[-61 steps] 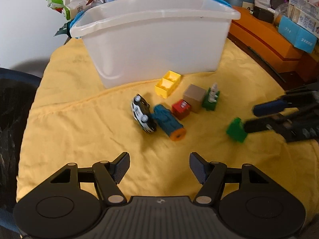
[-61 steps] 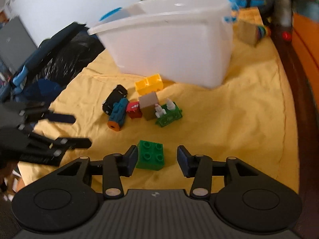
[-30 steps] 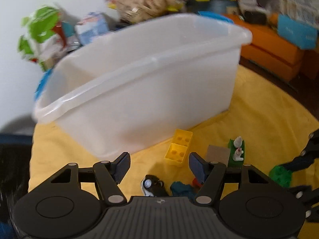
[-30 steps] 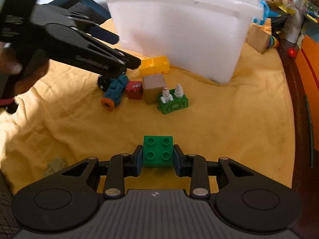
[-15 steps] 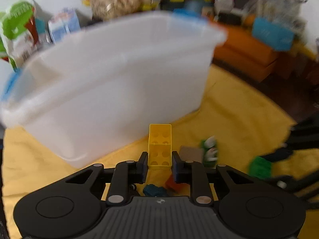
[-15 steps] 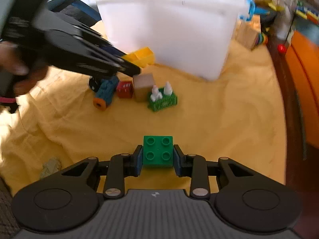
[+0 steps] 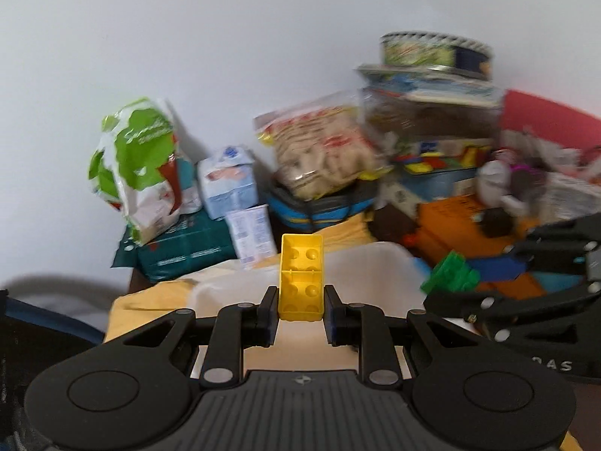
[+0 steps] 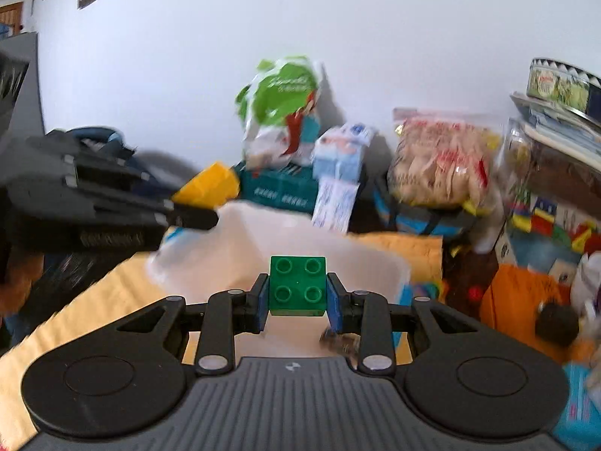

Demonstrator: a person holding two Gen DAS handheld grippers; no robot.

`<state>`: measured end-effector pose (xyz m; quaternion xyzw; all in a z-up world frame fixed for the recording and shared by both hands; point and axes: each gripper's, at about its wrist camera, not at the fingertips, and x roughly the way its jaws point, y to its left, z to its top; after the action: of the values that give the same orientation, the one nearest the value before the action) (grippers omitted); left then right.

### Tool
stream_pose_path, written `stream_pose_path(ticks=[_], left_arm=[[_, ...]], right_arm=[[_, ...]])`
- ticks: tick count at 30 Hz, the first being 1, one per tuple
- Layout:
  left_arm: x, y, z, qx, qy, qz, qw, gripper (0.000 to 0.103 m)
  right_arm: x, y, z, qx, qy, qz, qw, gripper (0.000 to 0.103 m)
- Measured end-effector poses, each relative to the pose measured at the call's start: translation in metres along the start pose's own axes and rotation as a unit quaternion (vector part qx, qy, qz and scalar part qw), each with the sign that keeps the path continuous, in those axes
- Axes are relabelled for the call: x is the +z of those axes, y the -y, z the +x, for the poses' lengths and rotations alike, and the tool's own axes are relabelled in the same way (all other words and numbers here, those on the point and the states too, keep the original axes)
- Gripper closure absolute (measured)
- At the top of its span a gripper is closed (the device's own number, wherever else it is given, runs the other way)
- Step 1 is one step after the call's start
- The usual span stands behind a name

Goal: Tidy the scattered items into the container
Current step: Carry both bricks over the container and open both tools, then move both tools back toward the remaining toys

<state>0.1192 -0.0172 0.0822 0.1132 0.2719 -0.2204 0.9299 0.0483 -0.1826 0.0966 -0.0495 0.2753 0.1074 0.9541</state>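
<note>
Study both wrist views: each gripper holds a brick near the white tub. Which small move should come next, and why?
Probably carry both forward over the white tub, then release. The left gripper grips the yellow brick, the right gripper the green brick, and the tub's opening lies just ahead, below them.

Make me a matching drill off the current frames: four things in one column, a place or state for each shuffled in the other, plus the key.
Things
1. yellow brick
2. green brick
3. white bin
4. green-and-white bag

Place or state
A. standing against the wall, behind the bin
B. clamped in the right gripper
C. on the yellow cloth, below both raised bricks
D. clamped in the left gripper

Pairs: 1-D, 2-B, 3-C, 4-A
</note>
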Motion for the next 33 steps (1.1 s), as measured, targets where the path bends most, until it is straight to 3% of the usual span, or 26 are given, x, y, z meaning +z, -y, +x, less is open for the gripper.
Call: stream_pose_path(ticks=[4,8,12,16,19,21,27,33], left_arm=[[-0.007,-0.009,0.062,0.035,-0.066,-0.009,0.9972,0.076],[-0.033,-0.019,0.098,0.038,-0.137,-0.035,0.9892,0.073],[-0.044,-0.023,0.068,0.035,-0.099,-0.053,0.993,0.057],[-0.05,-0.027,0.019,0.005,-0.064,-0.089,0.994,0.055],[-0.069,-0.019,-0.008,-0.005,-0.06,-0.08,0.995,0.047],[-0.089,-0.01,-0.017,-0.008,-0.074,-0.074,0.9945,0.045],[-0.145,0.022,-0.017,-0.016,-0.148,-0.053,0.9875,0.045],[-0.172,0.039,-0.015,-0.015,-0.19,-0.043,0.9807,0.045]], right_arm=[[0.002,0.008,0.056,-0.014,-0.053,0.034,0.998,0.069],[-0.019,0.014,0.093,-0.022,-0.115,0.059,0.991,0.068],[-0.027,0.021,0.079,-0.013,-0.09,0.07,0.993,0.058],[-0.026,0.018,0.043,0.006,-0.047,0.06,0.997,0.059],[-0.037,0.012,0.017,0.03,-0.029,0.044,0.998,0.059],[-0.05,0.006,0.005,0.042,-0.034,0.037,0.998,0.059],[-0.102,-0.015,0.01,0.053,-0.105,0.042,0.992,0.059],[-0.131,-0.038,0.011,0.061,-0.137,0.014,0.989,0.059]])
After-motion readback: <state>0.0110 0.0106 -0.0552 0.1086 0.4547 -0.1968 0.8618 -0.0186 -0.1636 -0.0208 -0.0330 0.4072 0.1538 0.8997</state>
